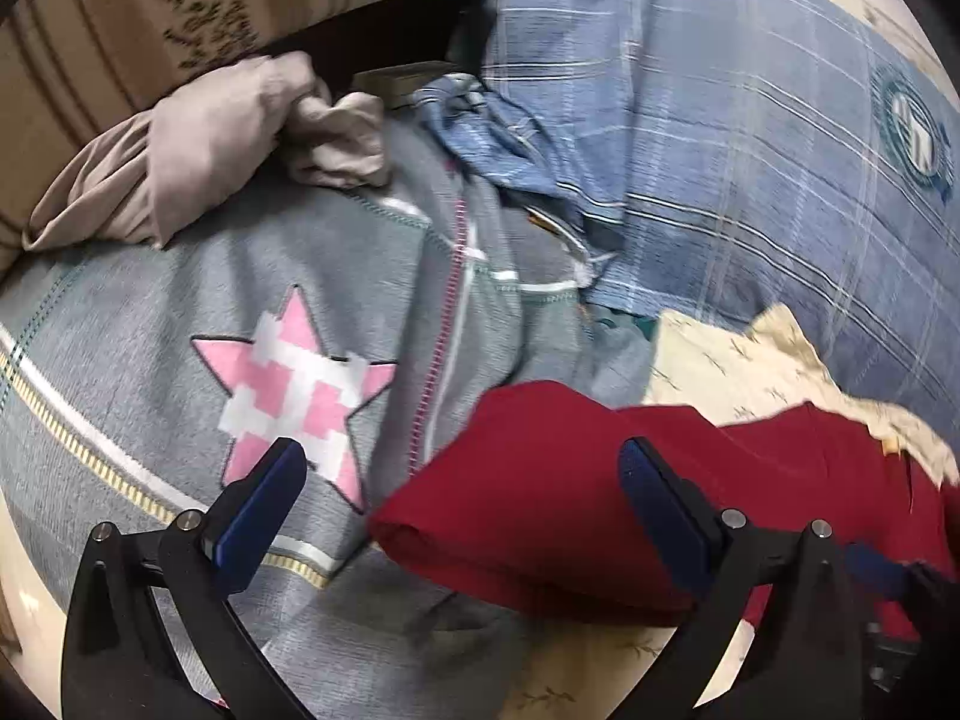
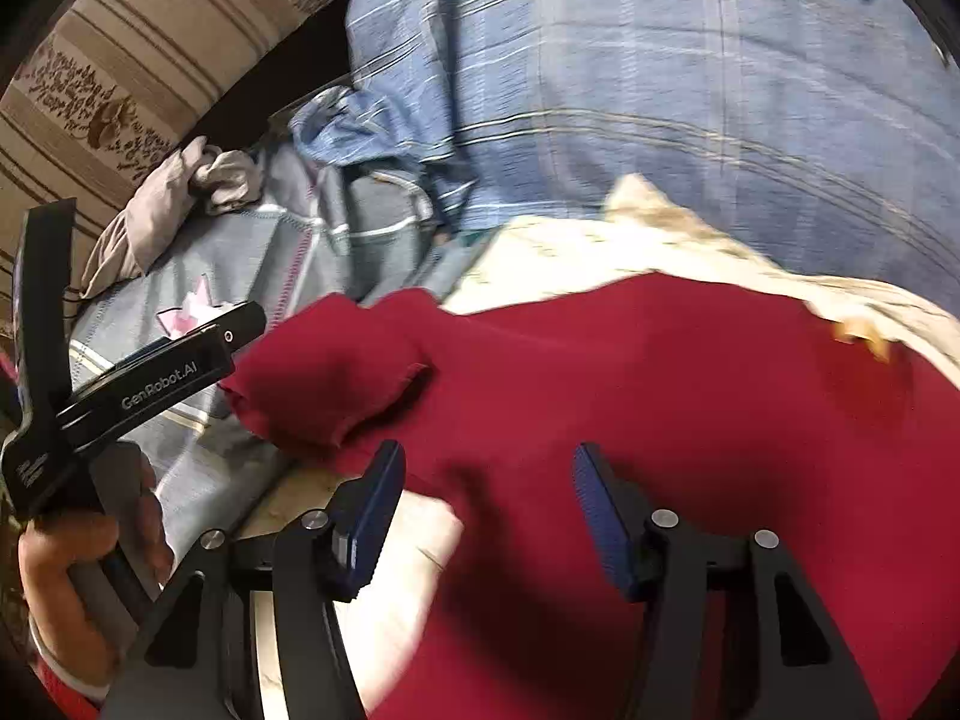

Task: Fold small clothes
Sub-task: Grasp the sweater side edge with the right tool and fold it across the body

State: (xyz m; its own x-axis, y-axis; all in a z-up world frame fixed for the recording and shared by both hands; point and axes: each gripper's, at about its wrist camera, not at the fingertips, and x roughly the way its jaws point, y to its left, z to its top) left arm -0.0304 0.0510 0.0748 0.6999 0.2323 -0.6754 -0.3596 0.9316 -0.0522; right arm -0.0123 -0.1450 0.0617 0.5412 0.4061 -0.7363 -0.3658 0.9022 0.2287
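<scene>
Lying on a bed, the red garment (image 2: 630,396) rests on a cream cloth with small sprig prints (image 1: 732,360), and no box, basket or other container shows in either view. It is dark red, soft and creased; one end (image 1: 528,480) is folded over into a thick rounded roll that reaches onto the grey-blue quilt cover (image 1: 138,330), close to that cover's pink and white checked star (image 1: 294,390). A small orange-yellow mark (image 2: 864,333) sits near the garment's far edge, where the cream cloth shows past it. Beyond it lies a blue checked cover (image 1: 750,150), and a crumpled grey-beige cloth (image 1: 222,144) lies at the quilt's far edge, against a striped, flower-printed cushion (image 1: 108,18).

The left gripper (image 1: 459,468) has its blue-padded fingers (image 1: 258,522) spread wide; the rolled end of the garment lies between them, but neither pad presses on it. In the right wrist view a hand (image 2: 78,576) grips this tool's handle at the left edge.

The right gripper (image 2: 486,480) hangs over the middle of the garment with its fingers (image 2: 606,516) about half spread, pinching nothing; whether the tips touch the cloth cannot be told
</scene>
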